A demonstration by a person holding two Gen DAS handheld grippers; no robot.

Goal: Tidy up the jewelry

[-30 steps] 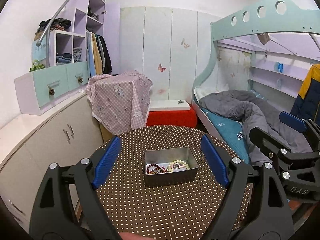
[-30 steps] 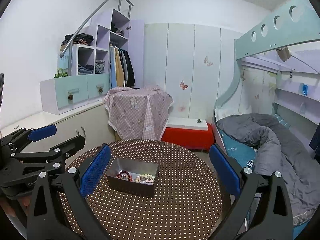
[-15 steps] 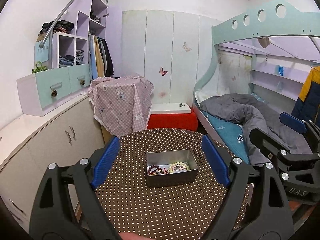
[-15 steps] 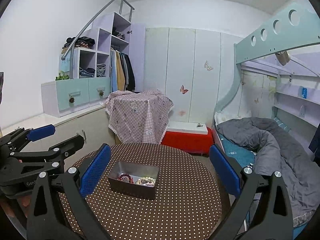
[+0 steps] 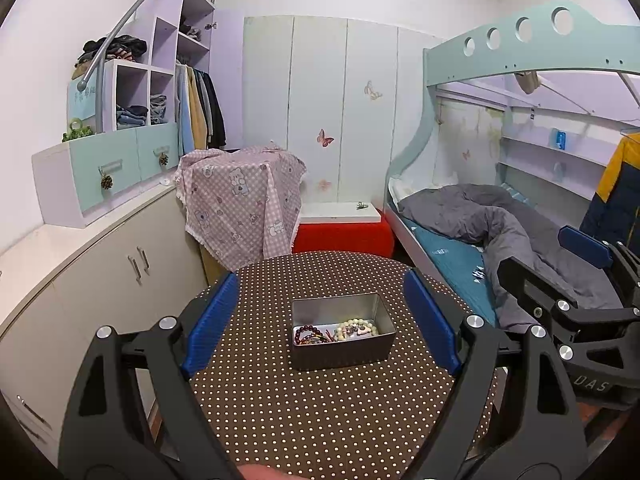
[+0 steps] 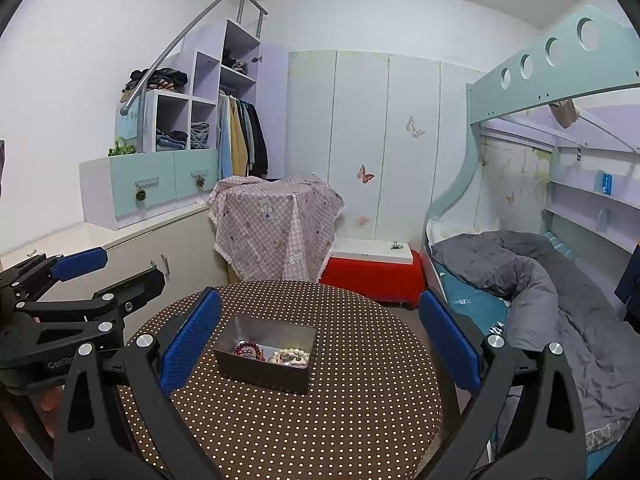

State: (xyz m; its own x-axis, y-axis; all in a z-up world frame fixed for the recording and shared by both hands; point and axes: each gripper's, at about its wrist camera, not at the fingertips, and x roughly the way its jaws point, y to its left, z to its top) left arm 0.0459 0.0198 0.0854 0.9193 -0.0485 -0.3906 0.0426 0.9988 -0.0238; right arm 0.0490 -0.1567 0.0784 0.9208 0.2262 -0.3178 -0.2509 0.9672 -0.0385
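- Holding both blue-padded black grippers, left [image 5: 320,322] and right [image 6: 320,342], jaws wide apart and empty, we have drawn back slightly over the last second.
- The dark red bead bracelet [image 5: 310,334] and pale bead bracelet [image 5: 357,328] lie inside the rectangular grey metal tin [image 5: 340,354], mid-table on the brown polka-dot round table [image 5: 320,420].
- With nothing loose on the cloth, sorting looks finished or paused.

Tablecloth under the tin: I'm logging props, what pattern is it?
Brown with small white polka dots; the tablecloth shows best in the left wrist view.

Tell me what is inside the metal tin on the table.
The tin holds a dark red bead bracelet and a pale bead bracelet. Its near wall hides part of the floor, so anything lying there cannot be seen.
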